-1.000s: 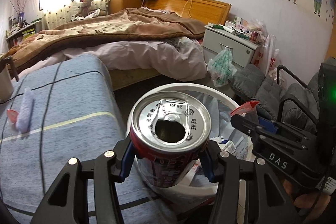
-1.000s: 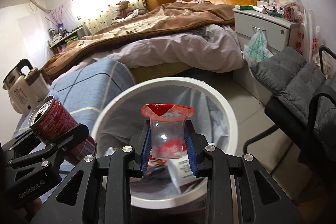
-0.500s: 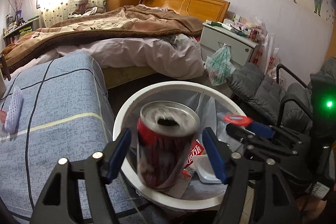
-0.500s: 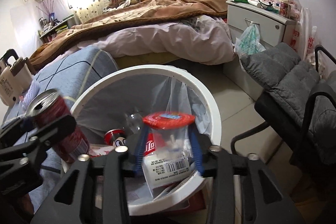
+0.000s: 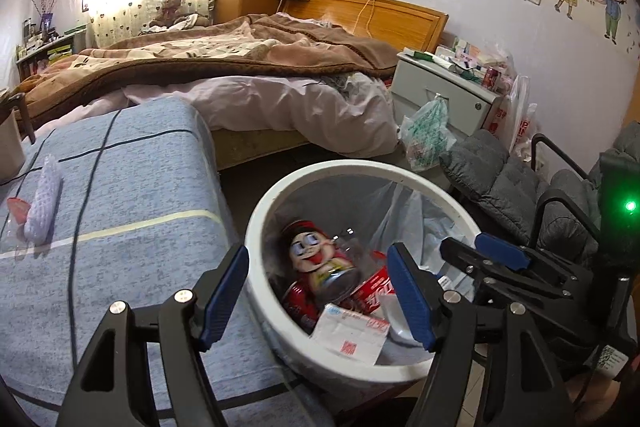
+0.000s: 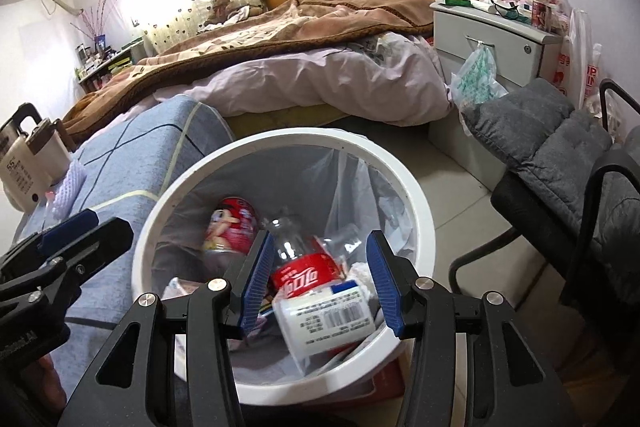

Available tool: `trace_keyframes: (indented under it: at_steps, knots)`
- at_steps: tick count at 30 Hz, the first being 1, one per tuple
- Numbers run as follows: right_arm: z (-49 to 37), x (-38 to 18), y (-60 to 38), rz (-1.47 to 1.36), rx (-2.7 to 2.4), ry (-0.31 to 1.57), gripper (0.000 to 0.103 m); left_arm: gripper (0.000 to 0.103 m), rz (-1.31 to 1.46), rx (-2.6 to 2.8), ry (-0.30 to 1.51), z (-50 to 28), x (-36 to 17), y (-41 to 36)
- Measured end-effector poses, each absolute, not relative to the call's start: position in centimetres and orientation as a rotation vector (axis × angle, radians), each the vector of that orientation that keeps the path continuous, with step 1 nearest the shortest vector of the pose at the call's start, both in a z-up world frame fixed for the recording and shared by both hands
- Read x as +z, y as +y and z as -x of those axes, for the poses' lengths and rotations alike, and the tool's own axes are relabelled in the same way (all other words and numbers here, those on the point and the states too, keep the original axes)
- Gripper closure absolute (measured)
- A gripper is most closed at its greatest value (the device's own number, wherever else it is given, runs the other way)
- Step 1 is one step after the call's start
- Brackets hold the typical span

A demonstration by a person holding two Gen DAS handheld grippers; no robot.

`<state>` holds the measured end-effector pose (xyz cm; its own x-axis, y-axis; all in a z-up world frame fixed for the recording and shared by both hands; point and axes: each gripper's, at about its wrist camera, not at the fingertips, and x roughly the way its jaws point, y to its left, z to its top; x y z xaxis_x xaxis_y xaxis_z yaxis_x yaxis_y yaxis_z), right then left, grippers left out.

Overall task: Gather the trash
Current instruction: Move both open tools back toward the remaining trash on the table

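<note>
Hovering over the white trash bin (image 5: pixel 256 227), the left gripper (image 5: pixel 316 291) has its two blue-padded fingers (image 5: pixel 224 287) spread wide, with nothing between them. The right gripper (image 6: pixel 320 275) is also above the bin (image 6: pixel 424 227), fingers (image 6: pixel 384 275) apart and holding nothing.

Inside the bin, which is lined with a thin clear bag, the trash lies in a heap. In the right wrist view a red can with a cartoon face (image 6: pixel 232 227) rests at about 10 o'clock of the bin's inside, tilted against the wall. A clear plastic bottle with a red label (image 6: pixel 304 263) lies near the centre, just beside the can. A clear cup with a printed barcode label (image 6: pixel 324 323) is at about 6 o'clock, slightly blurred, lying on its side over the other pieces. In the left wrist view the same can (image 5: pixel 316 259) is seen near the centre of the bin, and a white packet with a red stamp (image 5: pixel 352 339) lies at about 6 o'clock, close to the near rim.

At 9 o'clock of the bin stands a worktop covered with a blue checked cloth (image 5: pixel 120 195), touching or almost touching the bin. On this cloth, far at 9 o'clock, lie a white foam net sleeve (image 5: pixel 42 199) and a small red-edged wrapper (image 5: pixel 16 207) beside it. A cream kettle (image 6: pixel 32 163) stands at the far end of the worktop in the right wrist view. A grey cushioned chair (image 6: pixel 560 155) is at 3 o'clock, and the bed (image 5: pixel 240 67) at 12 o'clock.
</note>
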<state>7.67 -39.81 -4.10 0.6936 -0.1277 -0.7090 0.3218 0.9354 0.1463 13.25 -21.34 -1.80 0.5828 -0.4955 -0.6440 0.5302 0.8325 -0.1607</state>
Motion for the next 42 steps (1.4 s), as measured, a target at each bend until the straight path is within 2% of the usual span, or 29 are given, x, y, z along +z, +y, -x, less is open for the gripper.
trace_keyframes:
  at_steps: [23, 42]
  knots:
    - [-8.5, -2.1, -33.6, -0.257, -0.176, 0.714, 0.054, 0.030, 0.008, -0.455, 0.707, -13.5, -1.1, -11.8]
    - [-12.5, -2.0, -25.7, -0.190, -0.026, 0.731, 0.054, 0.030, 0.090, -0.278, 0.718, -15.5, -2.1, -1.6]
